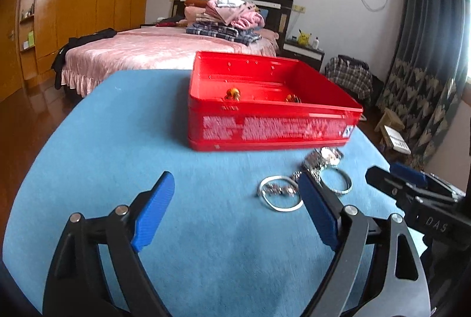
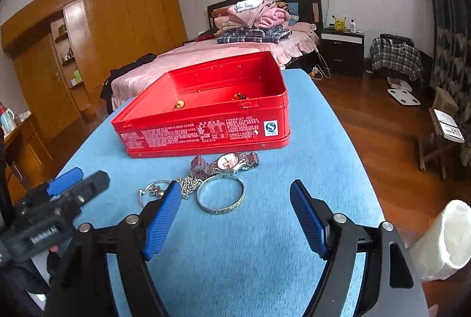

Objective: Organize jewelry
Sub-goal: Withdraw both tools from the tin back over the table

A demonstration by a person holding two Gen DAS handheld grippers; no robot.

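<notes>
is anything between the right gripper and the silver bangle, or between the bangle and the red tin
Nothing visible blocks the right gripper: it is open, with bare blue cloth up to the bangle. Between the bangle and the red tin lies the watch, touching the bangle's far edge. The tin's near wall must also be cleared.

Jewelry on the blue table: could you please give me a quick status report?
Left gripper and right gripper open, empty. Watch, bangle, chain, ring on the cloth before the red tin. Nothing in the way.
</notes>
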